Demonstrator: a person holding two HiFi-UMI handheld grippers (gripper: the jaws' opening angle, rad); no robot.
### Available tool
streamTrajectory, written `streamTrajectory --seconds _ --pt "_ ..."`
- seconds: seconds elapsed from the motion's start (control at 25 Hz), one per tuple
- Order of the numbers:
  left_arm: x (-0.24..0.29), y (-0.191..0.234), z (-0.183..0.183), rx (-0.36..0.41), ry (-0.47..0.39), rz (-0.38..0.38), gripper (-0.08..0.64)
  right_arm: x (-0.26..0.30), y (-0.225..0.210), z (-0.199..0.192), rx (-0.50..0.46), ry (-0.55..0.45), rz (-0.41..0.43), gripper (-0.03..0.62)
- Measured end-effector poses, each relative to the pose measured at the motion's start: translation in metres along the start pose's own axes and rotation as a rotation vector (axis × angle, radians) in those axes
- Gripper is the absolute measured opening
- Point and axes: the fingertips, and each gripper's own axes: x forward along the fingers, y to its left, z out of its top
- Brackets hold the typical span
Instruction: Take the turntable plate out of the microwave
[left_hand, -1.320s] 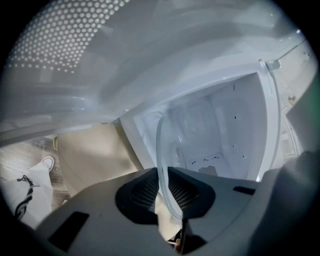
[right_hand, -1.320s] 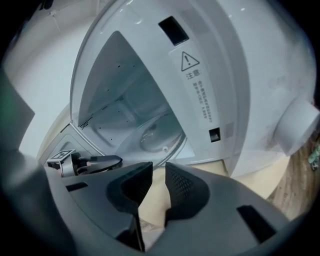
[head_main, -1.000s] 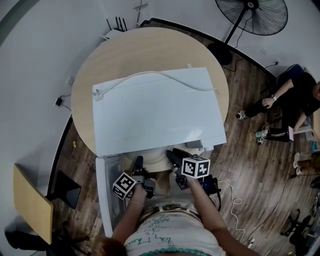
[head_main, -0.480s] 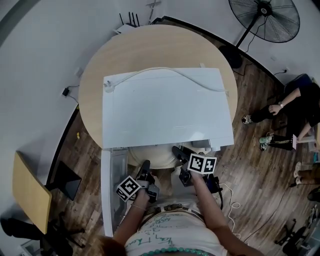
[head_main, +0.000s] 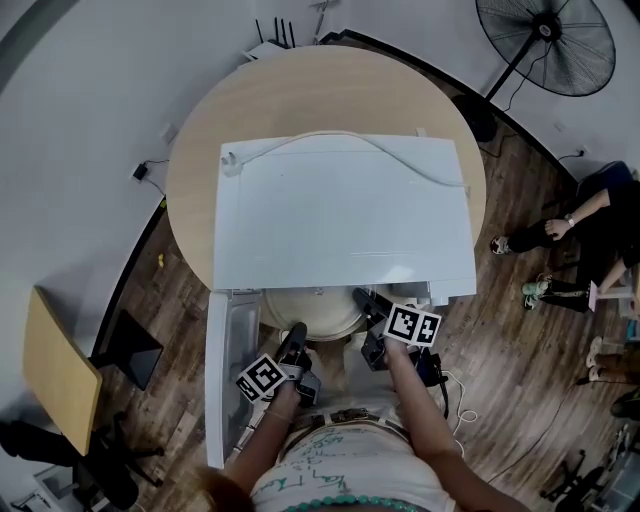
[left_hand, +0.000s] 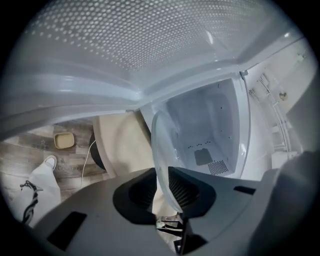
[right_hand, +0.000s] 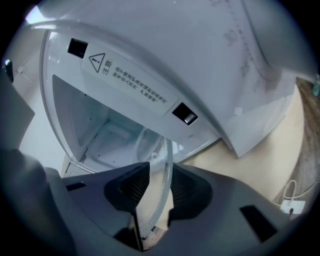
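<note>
The clear glass turntable plate (head_main: 310, 312) sticks halfway out of the white microwave (head_main: 340, 210), over its open front. My left gripper (head_main: 296, 332) is shut on the plate's near rim (left_hand: 162, 150), with a ribbed pad on each side of the glass. My right gripper (head_main: 364, 299) is at the plate's right rim (right_hand: 165, 165). Its jaws are closing with the rim between them and the pads against the glass. Both gripper views look into the bare white cavity (left_hand: 200, 130) behind the plate.
The microwave stands on a round wooden table (head_main: 300, 100), and its door (head_main: 228, 360) hangs open at my left. A cable (head_main: 330, 140) lies across its top. A floor fan (head_main: 545, 40) and a seated person (head_main: 590, 230) are at the right.
The left gripper has drawn back a little toward me with the plate's rim. The right gripper has stayed at the right rim and rolled slightly.
</note>
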Motion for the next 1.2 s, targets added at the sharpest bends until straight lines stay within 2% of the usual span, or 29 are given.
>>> streamTrajectory --seconds 0.12,0.16,0.2,0.24,0.32,0.4,0.68,0.84,0.92,1.04,1.2 --pt "0.004 0.001 0.002 0.114 0.029 0.032 0.079 0.0 -0.003 0.001 0.028 -0.006 -0.01 0.103" --pt "0.005 0.002 0.007 0.156 0.021 0.051 0.121 -0.001 -0.005 0.001 0.036 -0.005 -0.012 0.104" --pt "0.006 0.003 0.016 0.198 -0.005 0.071 0.208 -0.001 -0.007 0.001 0.045 -0.003 -0.012 0.103" --pt "0.006 0.003 0.028 0.244 -0.042 0.088 0.234 -0.001 -0.007 0.0 0.052 -0.002 -0.012 0.103" --pt "0.008 -0.001 0.05 0.343 -0.097 0.113 0.26 -0.001 -0.007 -0.001 0.06 -0.004 -0.011 0.101" --pt "0.015 -0.005 0.062 0.403 -0.112 0.126 0.265 -0.002 -0.007 -0.001 0.059 -0.005 -0.011 0.101" --pt "0.041 -0.004 0.083 0.352 -0.176 0.134 0.265 -0.003 -0.006 -0.004 0.073 0.003 0.001 0.097" --pt "0.047 -0.002 0.085 0.297 -0.186 0.145 0.256 -0.005 -0.006 -0.005 0.086 0.007 0.016 0.094" --pt "0.046 0.002 0.086 0.274 -0.188 0.17 0.167 -0.005 -0.005 -0.005 0.077 0.007 0.016 0.094" --pt "0.043 0.004 0.084 0.243 -0.18 0.178 0.154 -0.005 -0.004 -0.002 0.005 0.007 -0.008 0.108" --pt "0.039 0.004 0.08 0.217 -0.18 0.168 0.139 -0.005 -0.005 0.008 -0.139 -0.014 -0.087 0.136"
